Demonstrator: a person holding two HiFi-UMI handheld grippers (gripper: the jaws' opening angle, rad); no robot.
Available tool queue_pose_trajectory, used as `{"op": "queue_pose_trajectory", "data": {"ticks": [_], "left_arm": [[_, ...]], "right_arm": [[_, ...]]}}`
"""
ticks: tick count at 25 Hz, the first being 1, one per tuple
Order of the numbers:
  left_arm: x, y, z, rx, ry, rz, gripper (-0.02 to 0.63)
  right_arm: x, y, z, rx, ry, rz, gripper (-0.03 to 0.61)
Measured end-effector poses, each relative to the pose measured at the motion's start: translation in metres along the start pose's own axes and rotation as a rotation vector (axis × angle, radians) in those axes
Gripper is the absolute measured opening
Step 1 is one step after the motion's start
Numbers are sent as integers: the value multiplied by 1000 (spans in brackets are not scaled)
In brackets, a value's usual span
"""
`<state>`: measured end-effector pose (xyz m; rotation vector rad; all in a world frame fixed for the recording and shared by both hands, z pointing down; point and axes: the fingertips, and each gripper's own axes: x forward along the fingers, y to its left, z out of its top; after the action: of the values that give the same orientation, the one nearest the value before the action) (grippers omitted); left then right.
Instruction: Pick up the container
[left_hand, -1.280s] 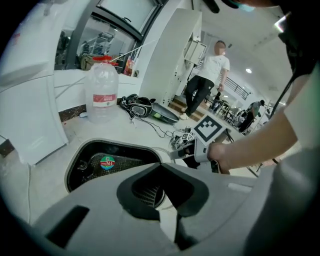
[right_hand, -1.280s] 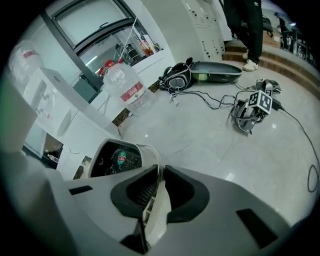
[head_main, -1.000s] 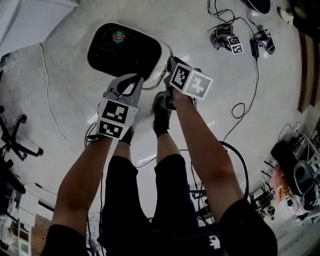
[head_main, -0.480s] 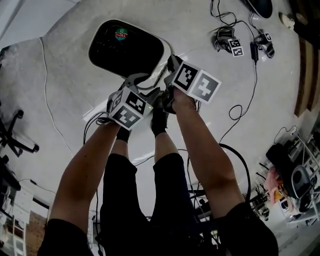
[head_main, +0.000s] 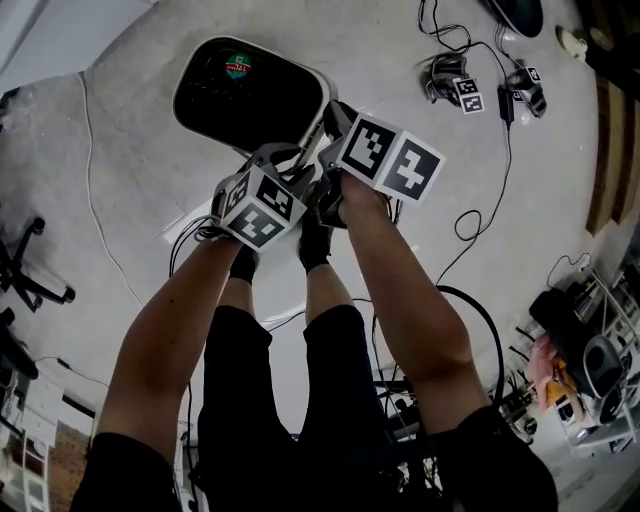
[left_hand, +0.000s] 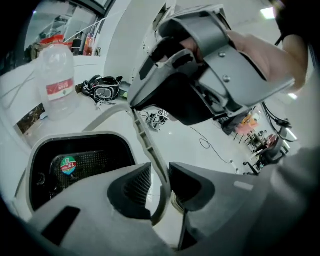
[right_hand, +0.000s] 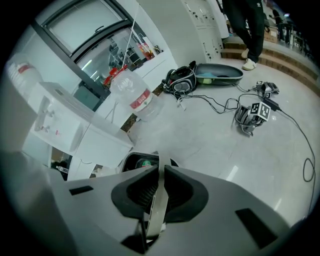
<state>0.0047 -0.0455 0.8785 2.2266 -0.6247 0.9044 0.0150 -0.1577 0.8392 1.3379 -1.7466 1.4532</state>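
Note:
The container (head_main: 250, 95) is a white bin with a black inside and a round green-and-red sticker, standing on the floor ahead of my feet. Its thin grey handle (right_hand: 159, 200) rises from the rim, and my right gripper (right_hand: 159, 197) is shut on it. My left gripper (left_hand: 161, 187) sits just beside the right one, lower on the same handle (left_hand: 145, 145). Its jaws have just been closing with the handle between them. The strip lies against one pad, and a gap shows to the other. In the head view the two marker cubes hide the jaws.
A large water bottle (right_hand: 137, 97) stands on the floor beyond the container, by white cabinets. Cables and spare grippers (head_main: 465, 85) lie at the far right. My legs and shoes (head_main: 315, 240) are right under the grippers. An office chair base (head_main: 25, 280) is at the left.
My left gripper has swung right and rolled, ending close beside the right gripper at the handle. The right gripper has risen a little.

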Motion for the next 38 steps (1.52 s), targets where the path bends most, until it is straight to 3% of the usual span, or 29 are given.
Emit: {"op": "queue_pose_trajectory", "data": {"ticks": [3, 9, 14, 20, 24, 27, 31, 38], "left_arm": [[-8, -2, 1, 16, -11, 12, 96], [-37, 12, 8, -75, -72, 73, 86], [-76, 44, 18, -131, -140, 204, 76], [-111, 85, 11, -208, -157, 359, 60], [-123, 103, 9, -207, -186, 402, 54], [-130, 104, 13, -182, -192, 405, 54], [-156, 101, 32, -228, -241, 435, 54], [-245, 58, 47, -234, -293, 480, 54]], "right_arm": [[-3, 9, 1, -3, 10, 43, 38], [-18, 33, 9, -44, -43, 148, 38], [-35, 42, 23, -41, -111, 214, 38], [-56, 57, 36, -86, -151, 262, 38], [-66, 65, 36, -126, -167, 291, 38], [-77, 72, 35, -146, -180, 325, 38], [-96, 79, 37, -155, -194, 355, 38], [-158, 121, 52, -213, -240, 422, 38]]}}
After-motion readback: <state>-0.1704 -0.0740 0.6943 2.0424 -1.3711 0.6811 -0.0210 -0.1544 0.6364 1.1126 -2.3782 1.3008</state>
